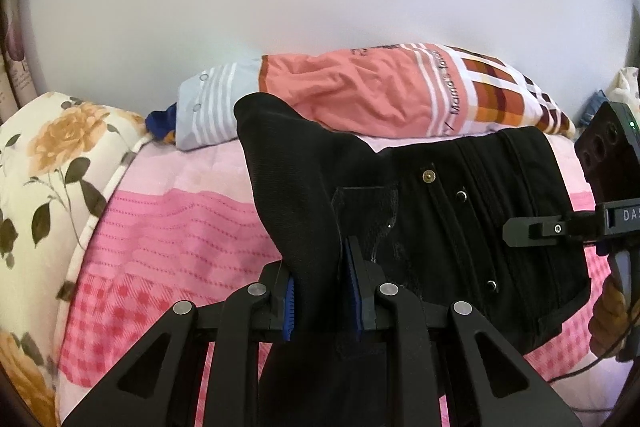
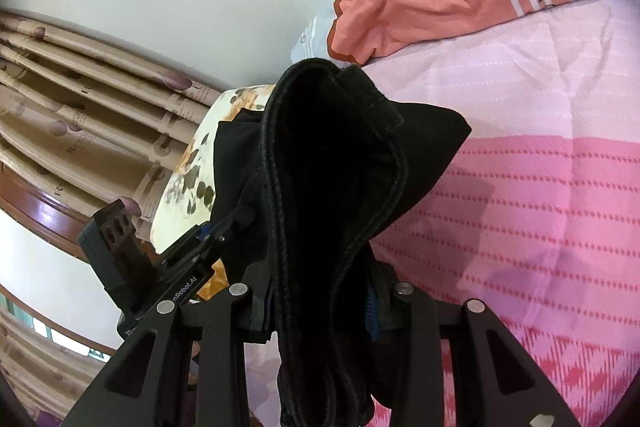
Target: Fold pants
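While both sets of fingers clamp black pants (image 1: pixel 460 219), we log left gripper (image 1: pixel 322 301), right gripper (image 2: pixel 320 311), above the pink bedspread (image 1: pixel 168 227).

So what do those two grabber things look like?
Both are black plastic with triangle-shaped cut-outs and round silver bolts. The left gripper has ridged blue pads on its fingers. The right gripper shows blue pads too. The left wrist view shows white letters, a small green light and a thin black cable on the right gripper.
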A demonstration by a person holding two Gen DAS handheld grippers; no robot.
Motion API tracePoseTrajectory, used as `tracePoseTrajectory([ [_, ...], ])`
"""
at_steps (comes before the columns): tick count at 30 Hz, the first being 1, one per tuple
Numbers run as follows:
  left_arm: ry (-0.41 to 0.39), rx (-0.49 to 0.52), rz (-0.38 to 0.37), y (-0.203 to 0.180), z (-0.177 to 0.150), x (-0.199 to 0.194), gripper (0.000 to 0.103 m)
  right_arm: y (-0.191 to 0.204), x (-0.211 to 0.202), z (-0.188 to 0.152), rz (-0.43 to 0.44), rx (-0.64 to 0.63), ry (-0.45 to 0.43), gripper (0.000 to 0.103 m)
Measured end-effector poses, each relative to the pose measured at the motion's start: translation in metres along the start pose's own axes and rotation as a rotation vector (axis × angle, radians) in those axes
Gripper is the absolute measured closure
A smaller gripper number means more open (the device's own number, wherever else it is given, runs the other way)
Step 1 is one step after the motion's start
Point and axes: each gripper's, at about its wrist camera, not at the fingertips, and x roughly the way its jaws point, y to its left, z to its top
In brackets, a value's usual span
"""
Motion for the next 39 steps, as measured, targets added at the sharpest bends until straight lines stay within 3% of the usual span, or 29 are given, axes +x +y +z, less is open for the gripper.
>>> tracePoseTrajectory([
  [18, 0.024, -0.046, 0.019, 0.031, 0.015, 0.058, 0.081, -0.025, 0.041, 0.038, -0.014, 0.030, 0.005, 0.071],
  [34, 0.061, -0.072, 0.031, 0.046, 0.003, 0.090, 0.081, -0.049, 0.048, 0.040, -0.034, 0.066, 0.013, 0.071],
  [39, 0.070, -0.067, 0.064, 0.047, -0.002, 0.095, 0.073, -0.057, 0.047, 0.033, -0.060, 0.086, 0.012, 0.069],
])
